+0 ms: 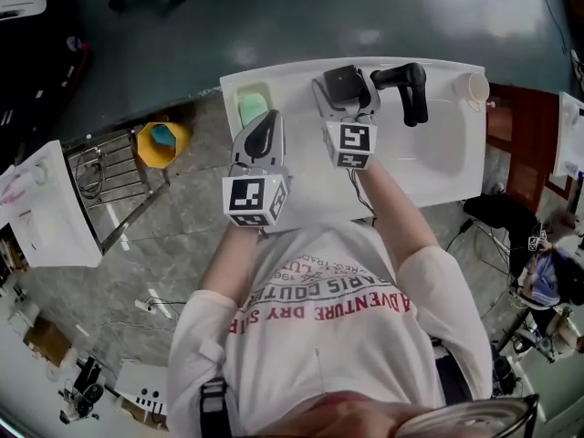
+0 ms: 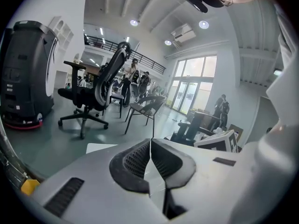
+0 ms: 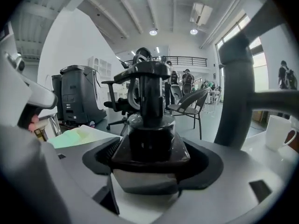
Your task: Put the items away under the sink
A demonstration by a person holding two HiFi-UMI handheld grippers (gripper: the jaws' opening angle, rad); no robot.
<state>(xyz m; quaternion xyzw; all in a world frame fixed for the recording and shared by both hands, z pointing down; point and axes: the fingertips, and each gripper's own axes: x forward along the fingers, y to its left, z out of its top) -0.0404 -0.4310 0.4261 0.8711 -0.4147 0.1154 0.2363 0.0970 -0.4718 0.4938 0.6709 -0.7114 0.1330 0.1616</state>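
A black pump bottle (image 3: 150, 125) with a square base stands upright between the jaws of my right gripper (image 3: 149, 158), which is shut on it. In the head view the bottle (image 1: 344, 82) is held over the back rim of the white sink (image 1: 438, 153), just left of the black faucet (image 1: 409, 88). My left gripper (image 1: 265, 124) hovers over the sink's left part, near a green sponge (image 1: 253, 108). Its jaws (image 2: 150, 148) are pressed together with nothing between them.
A white cup (image 1: 472, 88) stands at the sink's back right corner. On the floor to the left are a yellow bucket (image 1: 162, 142), a metal rack (image 1: 105, 176) and a white board (image 1: 46, 208). Beyond the sink are office chairs (image 2: 96, 94) and people.
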